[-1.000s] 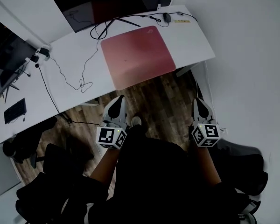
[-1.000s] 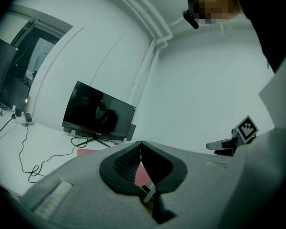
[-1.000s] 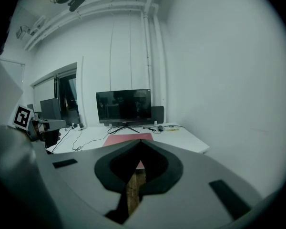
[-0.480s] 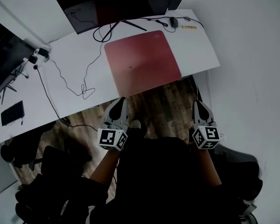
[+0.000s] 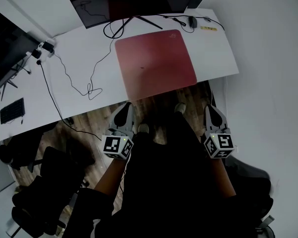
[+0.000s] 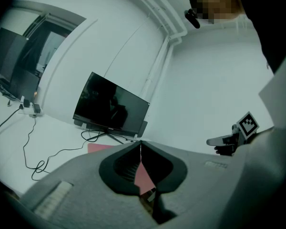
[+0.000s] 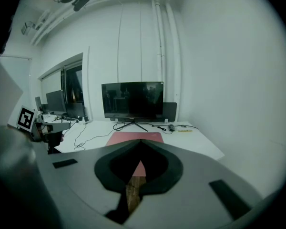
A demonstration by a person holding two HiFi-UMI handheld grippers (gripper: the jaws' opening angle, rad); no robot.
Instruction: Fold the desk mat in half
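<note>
The red rectangular desk mat [image 5: 155, 63] lies flat on the white desk [image 5: 216, 53], reaching its front edge. A black monitor [image 5: 134, 1] stands behind it, and a loose black cable [image 5: 72, 78] trails at its left. The left gripper [image 5: 126, 107] and right gripper [image 5: 210, 109] hang over the wooden floor [image 5: 164, 105] near the desk, each with jaws pressed together, empty.

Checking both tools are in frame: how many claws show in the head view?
2. The left claw is short of the desk's front edge; the right claw is short of its right corner. Both shut.
</note>
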